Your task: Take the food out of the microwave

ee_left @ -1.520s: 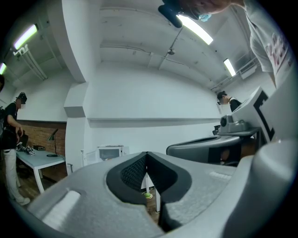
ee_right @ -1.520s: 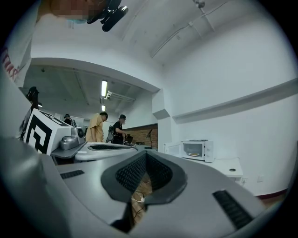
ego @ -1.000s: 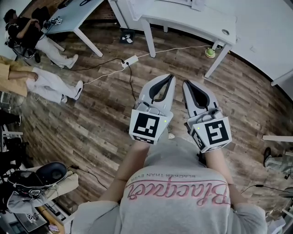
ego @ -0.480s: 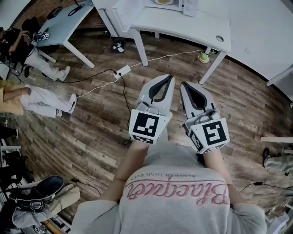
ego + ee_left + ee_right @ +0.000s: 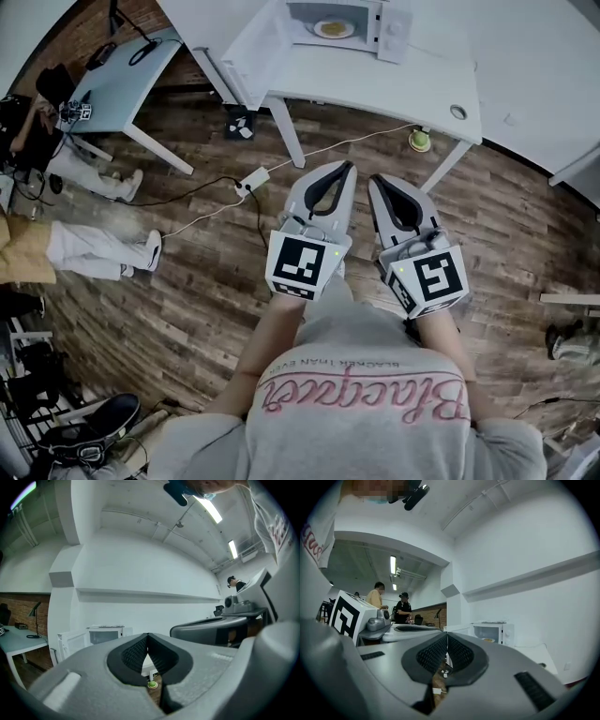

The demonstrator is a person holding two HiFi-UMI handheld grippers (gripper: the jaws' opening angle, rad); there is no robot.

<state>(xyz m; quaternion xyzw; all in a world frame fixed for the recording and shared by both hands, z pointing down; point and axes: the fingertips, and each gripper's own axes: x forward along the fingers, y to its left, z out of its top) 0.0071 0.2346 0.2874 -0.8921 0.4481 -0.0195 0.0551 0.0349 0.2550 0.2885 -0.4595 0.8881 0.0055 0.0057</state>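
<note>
The white microwave (image 5: 345, 26) stands on a white table (image 5: 394, 80) at the top of the head view, its door (image 5: 251, 45) swung open to the left. Inside it lies a plate of yellowish food (image 5: 332, 29). My left gripper (image 5: 349, 167) and right gripper (image 5: 375, 178) are held side by side over the wooden floor, well short of the table, both shut and empty. The left gripper view shows the microwave (image 5: 105, 634) far off beyond the shut left gripper (image 5: 148, 634). In the right gripper view the food (image 5: 488, 640) shows inside the microwave (image 5: 491, 632), past the shut right gripper (image 5: 447, 633).
A green object (image 5: 420, 141) lies on the floor by a table leg. A power strip (image 5: 254, 178) and its cables cross the floor. A second desk (image 5: 122, 84) stands at the left, where a seated person's legs (image 5: 89, 248) stretch out. Two people (image 5: 389, 604) stand far behind.
The table has come nearer in the head view, and the open microwave with its food has come into sight at the top. Both grippers stay shut, side by side.
</note>
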